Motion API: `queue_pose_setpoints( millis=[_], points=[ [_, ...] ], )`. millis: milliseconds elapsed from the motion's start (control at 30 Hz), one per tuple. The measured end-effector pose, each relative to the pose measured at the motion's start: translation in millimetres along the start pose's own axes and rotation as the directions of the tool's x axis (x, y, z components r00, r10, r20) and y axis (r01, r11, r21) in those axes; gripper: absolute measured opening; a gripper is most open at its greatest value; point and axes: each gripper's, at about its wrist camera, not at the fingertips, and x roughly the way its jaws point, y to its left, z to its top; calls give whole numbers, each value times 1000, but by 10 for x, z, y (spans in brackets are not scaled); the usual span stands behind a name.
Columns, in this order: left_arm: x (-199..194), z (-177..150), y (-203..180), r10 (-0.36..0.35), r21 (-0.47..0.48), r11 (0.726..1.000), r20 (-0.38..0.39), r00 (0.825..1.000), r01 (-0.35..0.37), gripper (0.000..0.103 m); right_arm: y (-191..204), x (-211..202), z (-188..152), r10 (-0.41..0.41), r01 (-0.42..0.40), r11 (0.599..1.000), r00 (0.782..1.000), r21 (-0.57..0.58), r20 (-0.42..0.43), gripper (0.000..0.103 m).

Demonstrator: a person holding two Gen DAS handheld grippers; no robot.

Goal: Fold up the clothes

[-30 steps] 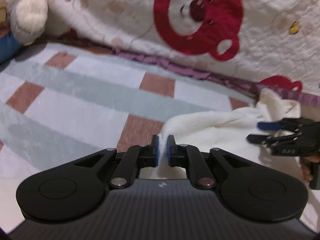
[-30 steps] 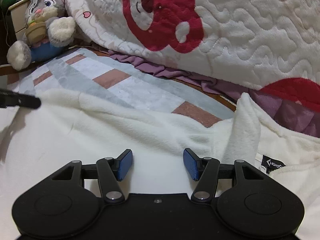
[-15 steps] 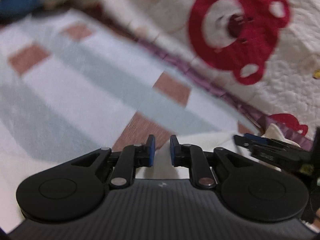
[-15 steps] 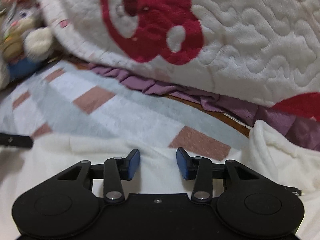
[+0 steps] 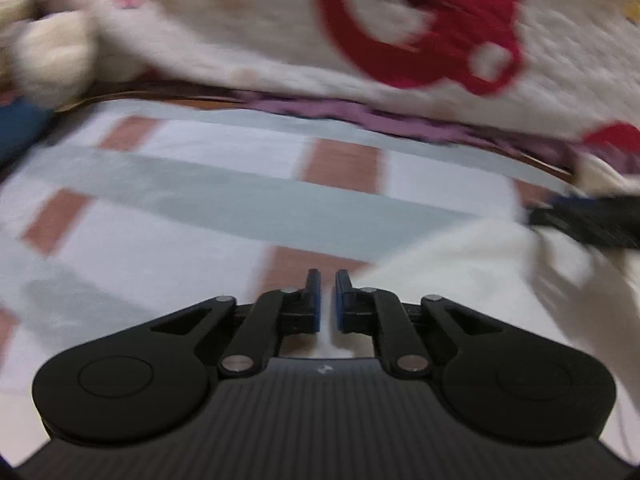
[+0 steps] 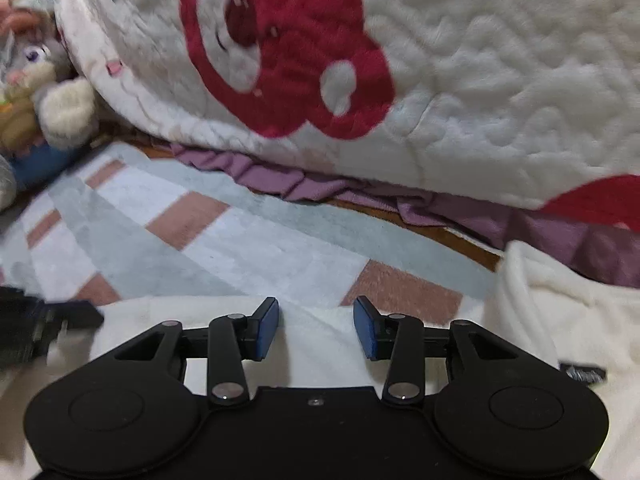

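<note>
Since the earlier frame, we are seeing the right gripper point(image 6: 316, 328) jaws narrowing, open over the cream garment point(image 6: 328, 344); left gripper point(image 5: 328, 304) is pinching it, blurred.

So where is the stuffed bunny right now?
The stuffed bunny sits at the far left of the right wrist view, beside the bear quilt, behind the checked blanket.
</note>
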Motion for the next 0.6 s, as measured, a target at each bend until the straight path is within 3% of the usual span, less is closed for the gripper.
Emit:
queue_pose_setpoints(
  millis=[100,167,233,300,367,467,533,600],
  points=[
    [-364,-33,287,15,-80,997,25,1000,-13,12,126,-316,-196,85,-84,996,996,-25,42,51],
    [-675,-98,460,32,-111,993,51,998,-26,34,221,-478,-339,144,-143,989,989,-35,40,51],
    [-973,-221,786,121,-137,984,59,991,-112,45,335,-583,-447,169,-166,984,985,-71,32,52],
    [-1258,-370,1183,211,-186,962,50,976,-199,47,448,-688,-553,192,-188,975,981,-118,19,52],
    [-1497,-550,1610,300,-255,925,43,953,-280,55,556,-779,-646,214,-212,966,977,-148,0,52],
    [-1736,-834,2168,421,-388,838,13,907,-383,63,674,-873,-770,252,-255,955,967,-153,-35,52],
    [-1739,-1011,2450,440,-459,791,-34,897,-405,63,766,-915,-863,267,-273,946,962,-175,-60,53],
    [-1713,-1149,2633,398,-517,770,-67,915,-373,63,859,-939,-953,272,-284,936,959,-209,-85,53]
  ],
)
